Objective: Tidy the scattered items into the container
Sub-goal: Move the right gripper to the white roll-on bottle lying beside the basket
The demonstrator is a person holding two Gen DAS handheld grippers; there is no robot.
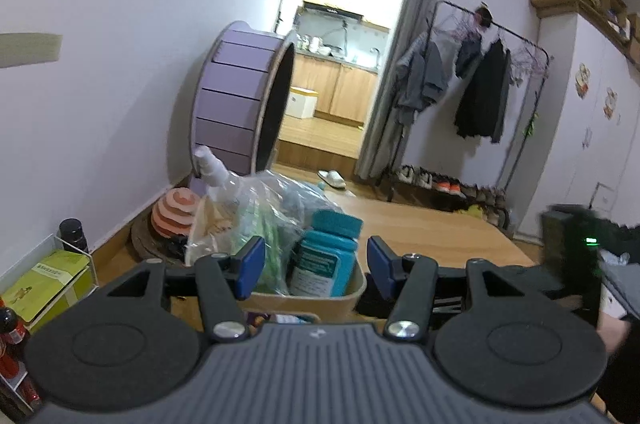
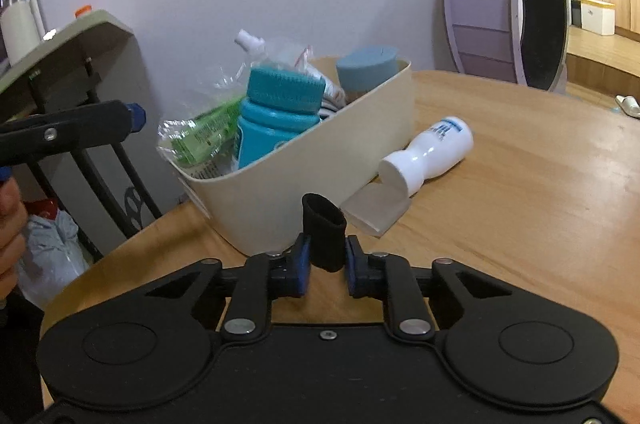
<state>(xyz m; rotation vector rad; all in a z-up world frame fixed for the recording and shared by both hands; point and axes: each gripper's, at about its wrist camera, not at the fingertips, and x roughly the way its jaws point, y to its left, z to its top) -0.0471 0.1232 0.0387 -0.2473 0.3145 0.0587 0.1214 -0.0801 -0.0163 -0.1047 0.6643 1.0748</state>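
Note:
A beige container (image 2: 320,164) stands on the round wooden table (image 2: 520,224). It holds a teal bottle (image 2: 276,120), a green packet in a clear bag (image 2: 200,136) and a blue-lidded jar (image 2: 366,68). A white bottle (image 2: 432,148) lies on its side just right of the container, its cap end toward me. My right gripper (image 2: 326,260) is shut on a small black tube (image 2: 324,232), just in front of the container's near wall. My left gripper (image 1: 316,264) stands open at the container's (image 1: 304,300) end, with the teal bottle (image 1: 324,260) seen between its pads. One of its fingertips (image 2: 137,116) shows left of the container, apart from it.
A purple wheel (image 2: 504,8) stands on the floor behind the table. A grey side table on black legs (image 2: 80,36) is at the left, with a person's hand (image 2: 10,224) below it. A wire rack with a green box (image 1: 48,280) and a clothes rack (image 1: 480,84) line the walls.

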